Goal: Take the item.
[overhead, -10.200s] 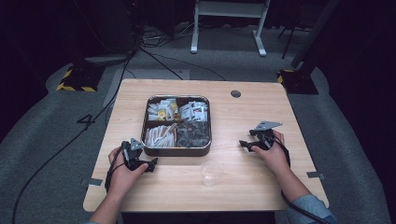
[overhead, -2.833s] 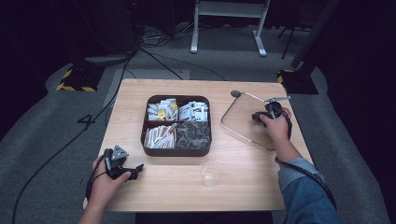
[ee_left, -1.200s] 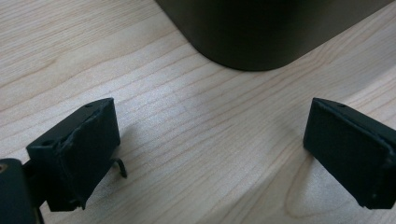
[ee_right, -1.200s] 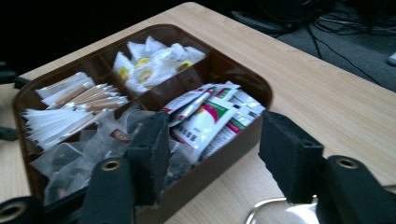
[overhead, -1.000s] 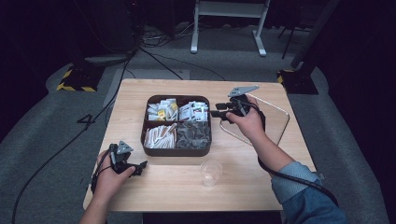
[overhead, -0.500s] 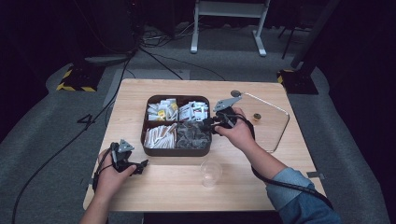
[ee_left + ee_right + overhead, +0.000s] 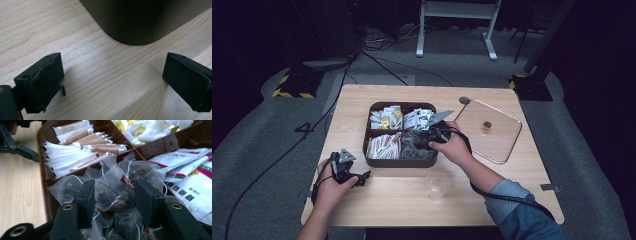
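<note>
On table, centre: one brown tray, four compartments. Far left: assorted sachets, count not readable. Far right: flat printed packets, at least three. Near left: one fanned bundle of paper stick sachets, uncounted. Near right: heap of clear mesh tea bags, too tangled to count.
Right of tray, apart: one clear lid with dark knob, lying flat.
Near edge, before tray: one clear cup, upright.
Grippers, two. Right gripper: lowered into tea-bag heap, jaws just widened, one bag between, pads not clamped. Left gripper: released, jaws wide over bare wood just beside tray corner.
</note>
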Available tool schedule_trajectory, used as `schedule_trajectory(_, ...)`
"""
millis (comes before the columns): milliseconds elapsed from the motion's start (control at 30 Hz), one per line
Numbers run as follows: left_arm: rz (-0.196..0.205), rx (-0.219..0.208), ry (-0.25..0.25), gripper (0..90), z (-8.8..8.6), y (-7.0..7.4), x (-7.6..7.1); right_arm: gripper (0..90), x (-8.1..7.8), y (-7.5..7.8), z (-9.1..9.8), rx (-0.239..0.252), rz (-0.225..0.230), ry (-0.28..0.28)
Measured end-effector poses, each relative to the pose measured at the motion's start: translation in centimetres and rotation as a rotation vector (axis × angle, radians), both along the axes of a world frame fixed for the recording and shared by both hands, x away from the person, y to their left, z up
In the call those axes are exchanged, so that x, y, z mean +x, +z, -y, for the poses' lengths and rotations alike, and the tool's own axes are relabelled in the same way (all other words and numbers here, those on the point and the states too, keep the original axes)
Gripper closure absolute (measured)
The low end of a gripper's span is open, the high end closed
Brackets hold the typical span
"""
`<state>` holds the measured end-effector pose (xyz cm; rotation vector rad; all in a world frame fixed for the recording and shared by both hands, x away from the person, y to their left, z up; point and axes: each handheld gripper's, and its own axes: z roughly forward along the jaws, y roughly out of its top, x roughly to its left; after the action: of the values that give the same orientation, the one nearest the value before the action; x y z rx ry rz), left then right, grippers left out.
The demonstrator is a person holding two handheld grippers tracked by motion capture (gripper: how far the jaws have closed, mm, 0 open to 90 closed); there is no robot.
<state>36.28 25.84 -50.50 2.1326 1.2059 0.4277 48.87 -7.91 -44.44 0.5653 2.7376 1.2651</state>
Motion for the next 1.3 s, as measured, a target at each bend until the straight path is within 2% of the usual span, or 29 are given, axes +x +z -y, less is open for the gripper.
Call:
schedule_trajectory(133, 0.001, 0.001, -0.002, 3.9, 0.0, 0.0, 0.0, 50.9, 0.2, -0.5, -0.2, -0.011, -0.003, -0.005)
schedule_trajectory(200, 0.002, 0.002, -0.001, 3.9, 0.0, 0.0, 0.1, 52.7, 0.1, -0.8, -0.6, -0.034, 0.016, 0.004)
schedule_trajectory(300, 0.002, 0.002, -0.001, 3.9, 0.0, 0.0, 0.1, 58.7, -0.2, -0.9, -1.2, -0.097, 0.062, 0.024)
schedule_trajectory(333, 0.002, 0.002, -0.001, 3.9, 0.0, 0.0, 0.1, 66.2, -0.3, -0.9, -1.3, -0.106, 0.066, 0.029)
schedule_trajectory(367, 0.002, 0.002, -0.001, 3.9, 0.0, 0.0, 0.1, 68.3, -0.3, -0.7, -1.3, -0.114, 0.064, 0.030)
schedule_trajectory(400, 0.002, 0.002, -0.001, 3.9, 0.0, 0.0, 0.1, 76.4, -0.3, -0.6, -1.2, -0.116, 0.052, 0.033)
schedule_trajectory(500, 0.002, 0.002, -0.001, 3.9, 0.0, 0.0, 0.1, 79.5, -0.4, -0.6, -1.2, -0.117, 0.049, 0.031)
schedule_trajectory(533, 0.001, 0.002, -0.001, 3.9, 0.0, 0.0, 0.1, 84.8, -0.4, -0.5, -1.0, -0.109, 0.046, 0.029)
schedule_trajectory(633, 0.002, 0.003, -0.002, 3.9, 0.0, 0.0, 0.1, 89.2, -0.3, -0.4, -0.8, -0.085, 0.027, 0.026)
schedule_trajectory(867, -0.001, -0.002, -0.001, 3.9, 0.0, 0.0, 0.1, 90.0, -0.3, 0.1, -0.2, -0.031, 0.010, 0.013)
schedule_trajectory(1000, 0.001, -0.002, -0.001, 3.9, 0.0, 0.0, 0.1, 90.0, -0.4, 1.1, 0.4, 0.026, 0.001, 0.012)
schedule_trajectory(1067, 0.001, -0.002, 0.000, 3.9, 0.0, 0.0, 0.1, 90.0, -0.5, 1.3, 0.5, 0.037, 0.000, 0.011)
schedule_trajectory(1300, 0.001, -0.002, 0.000, 3.9, 0.0, 0.0, 0.1, 90.0, -0.9, 3.3, 1.8, 0.149, -0.017, 0.013)
